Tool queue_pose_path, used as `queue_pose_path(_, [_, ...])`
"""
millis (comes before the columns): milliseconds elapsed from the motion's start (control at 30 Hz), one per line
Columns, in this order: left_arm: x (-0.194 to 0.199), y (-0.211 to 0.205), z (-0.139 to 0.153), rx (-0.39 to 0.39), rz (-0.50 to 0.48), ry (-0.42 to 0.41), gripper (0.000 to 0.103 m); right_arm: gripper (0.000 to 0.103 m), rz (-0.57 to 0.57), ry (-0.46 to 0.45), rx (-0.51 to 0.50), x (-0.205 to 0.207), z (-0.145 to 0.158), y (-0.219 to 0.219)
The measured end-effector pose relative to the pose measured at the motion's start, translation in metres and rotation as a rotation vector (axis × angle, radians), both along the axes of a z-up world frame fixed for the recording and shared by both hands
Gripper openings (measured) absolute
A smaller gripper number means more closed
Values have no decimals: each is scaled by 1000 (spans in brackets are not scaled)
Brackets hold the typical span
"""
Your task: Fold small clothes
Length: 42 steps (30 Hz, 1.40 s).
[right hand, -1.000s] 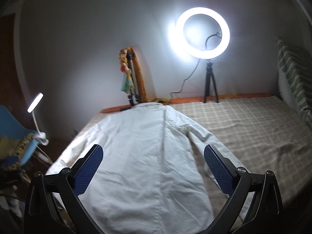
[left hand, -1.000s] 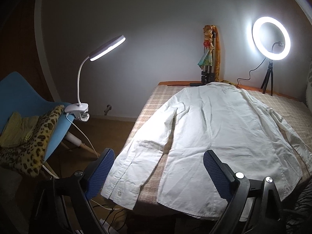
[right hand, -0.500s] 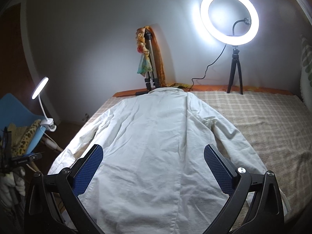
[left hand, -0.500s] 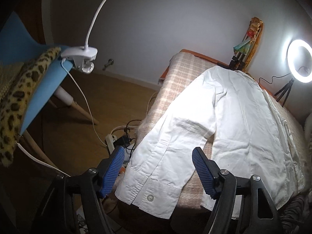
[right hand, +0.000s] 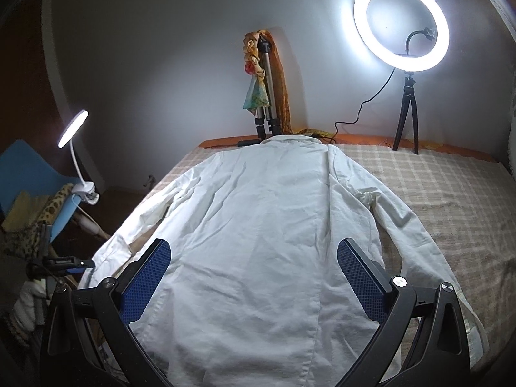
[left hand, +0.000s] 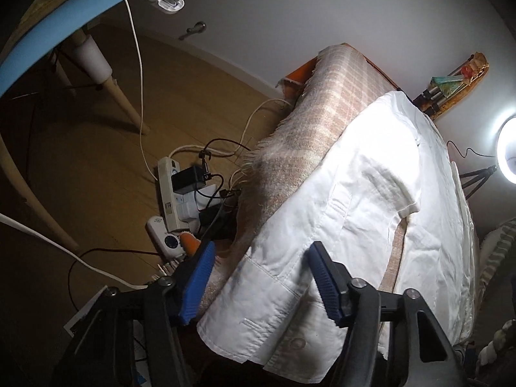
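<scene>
A white long-sleeved shirt (right hand: 258, 225) lies flat, back up, on the checked bed cover (right hand: 435, 187), collar at the far end. Its left sleeve (left hand: 322, 225) runs along the bed's left edge, and the cuff (left hand: 274, 332) hangs over the near corner. My left gripper (left hand: 261, 285) is open, its blue pads on either side of the sleeve just above the cuff, close over it. My right gripper (right hand: 254, 282) is open and empty, above the shirt's lower hem. The left gripper also shows in the right wrist view (right hand: 64, 262) at the bed's left side.
A power strip with plugs and cables (left hand: 180, 190) lies on the wooden floor left of the bed. A blue chair (left hand: 58, 29) with a clip lamp (right hand: 74, 125) stands further left. A ring light on a tripod (right hand: 401, 25) and a second tripod (right hand: 266, 96) stand at the bed's far end.
My left gripper has swung down and left toward the sleeve cuff at the bed's corner. My right gripper has shifted a little, the shirt now centred between its fingers.
</scene>
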<state>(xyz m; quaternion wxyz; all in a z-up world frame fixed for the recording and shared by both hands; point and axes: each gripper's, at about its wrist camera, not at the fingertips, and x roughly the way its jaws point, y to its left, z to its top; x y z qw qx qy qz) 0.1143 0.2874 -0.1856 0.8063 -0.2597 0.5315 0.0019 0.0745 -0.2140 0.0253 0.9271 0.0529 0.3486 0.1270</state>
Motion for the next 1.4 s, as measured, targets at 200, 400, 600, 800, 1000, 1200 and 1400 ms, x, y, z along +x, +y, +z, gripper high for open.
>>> queue_pose_path(200, [-2,-11,11,47,-29,-55,24,103,25,-2,-20,3,-2,13])
queue_pose_path(400, [-10,-22,28,53,-53,-147,6,103,41,-1,-40,8,-3,23])
queue_pose_path(600, [-18,-50,64,87,-88,-276,5,103,79,23,-48,23,-4,32])
queue_pose_path(800, [-25,-102,102,157,-204,-405,4,79,188,112,52,62,-3,49])
queue_pose_path(1000, [-31,-159,120,244,-343,-493,4,65,286,262,167,122,-16,79])
queue_pose_path(1200, [-48,-200,113,337,-488,-520,4,65,349,384,209,174,-39,127])
queue_pose_path(1400, [-61,-229,98,414,-598,-519,4,65,381,472,202,217,-61,173])
